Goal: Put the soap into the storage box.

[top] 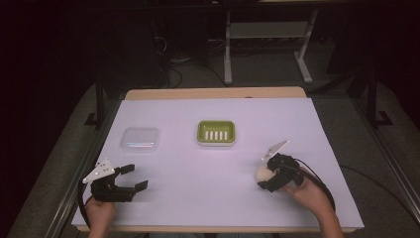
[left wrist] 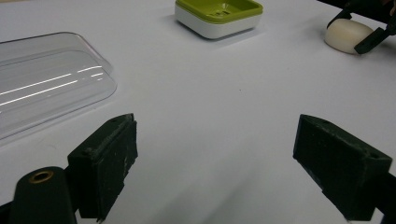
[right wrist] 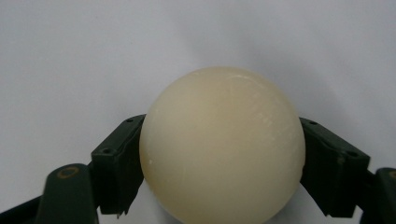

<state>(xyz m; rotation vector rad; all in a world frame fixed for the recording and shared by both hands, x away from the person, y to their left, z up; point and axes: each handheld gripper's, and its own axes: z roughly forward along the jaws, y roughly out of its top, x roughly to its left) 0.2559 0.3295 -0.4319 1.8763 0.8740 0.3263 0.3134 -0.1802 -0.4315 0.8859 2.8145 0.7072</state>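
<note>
one cream soap bar (right wrist: 222,144) clamped between right gripper (right wrist: 219,172) jaws

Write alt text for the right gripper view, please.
A cream bar of soap, round from this angle, sits clamped between the two black jaws of the right tool. Behind it lies the plain white table.

Light: even, overhead; desk (top: 218,163) bright, surroundings beyond it dark.
Shadows: soft, faint beside the green tray (left wrist: 219,16).
Glare: streaks on the clear lid (left wrist: 46,79).
Focus: cream soap (right wrist: 223,144) slightly soft.
</note>
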